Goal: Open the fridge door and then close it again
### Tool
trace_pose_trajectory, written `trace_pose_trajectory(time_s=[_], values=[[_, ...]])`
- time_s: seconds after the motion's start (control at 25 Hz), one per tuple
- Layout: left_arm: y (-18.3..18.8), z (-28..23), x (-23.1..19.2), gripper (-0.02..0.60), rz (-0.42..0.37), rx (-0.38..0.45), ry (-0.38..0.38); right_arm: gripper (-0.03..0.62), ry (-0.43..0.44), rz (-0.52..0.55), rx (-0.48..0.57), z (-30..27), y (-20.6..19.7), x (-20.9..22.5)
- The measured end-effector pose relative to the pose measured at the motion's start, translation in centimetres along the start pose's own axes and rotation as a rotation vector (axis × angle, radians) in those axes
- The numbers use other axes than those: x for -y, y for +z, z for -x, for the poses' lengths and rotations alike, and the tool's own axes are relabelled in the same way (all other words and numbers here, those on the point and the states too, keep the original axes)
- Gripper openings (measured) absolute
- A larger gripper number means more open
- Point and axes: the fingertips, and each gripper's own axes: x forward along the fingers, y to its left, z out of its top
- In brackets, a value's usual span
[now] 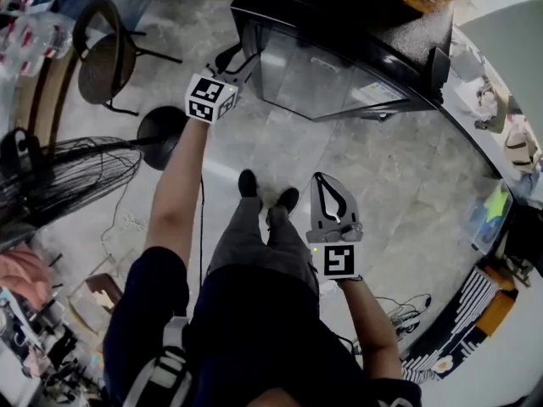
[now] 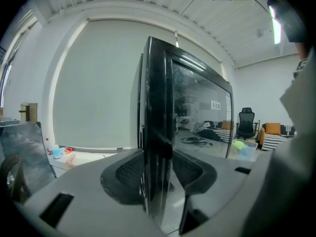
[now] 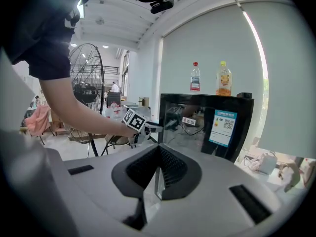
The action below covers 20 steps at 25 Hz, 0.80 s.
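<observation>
Black and glass-fronted, the fridge (image 1: 339,66) stood at the upper middle of the head view, and its door (image 1: 314,79) looked closed, or very nearly so, against the cabinet. The left gripper (image 1: 238,61) was at the door's left edge. In the left gripper view its fingers (image 2: 126,174) were clamped on that dark edge (image 2: 157,132), one pad on each face. The right gripper (image 1: 329,195) hung low at centre right, well apart from the fridge, with its fingers together on nothing. The step in hand seemed to be the opening pull. To do it well, the grip probably needed to stay square on the edge and follow the door's arc around the far hinge rather than drag straight back. A smooth, unhurried swing would also spare the two bottles (image 3: 195,77) standing on top, and the idle gripper was best kept out of the door's path.
</observation>
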Motion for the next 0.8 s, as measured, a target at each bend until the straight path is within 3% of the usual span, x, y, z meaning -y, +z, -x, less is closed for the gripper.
trace_pose_trajectory(time_s=[0.4, 0.8], values=[[0.2, 0.1, 0.5, 0.19, -0.014, -0.026, 0.03, 0.018, -0.013, -0.015, 0.0, 0.8, -0.1, 0.6], [-1.7, 6.1, 3.9, 0.158, -0.024, -0.031, 0.077, 0.018, -0.003, -0.004, -0.009, 2.0, -0.3, 0.2]])
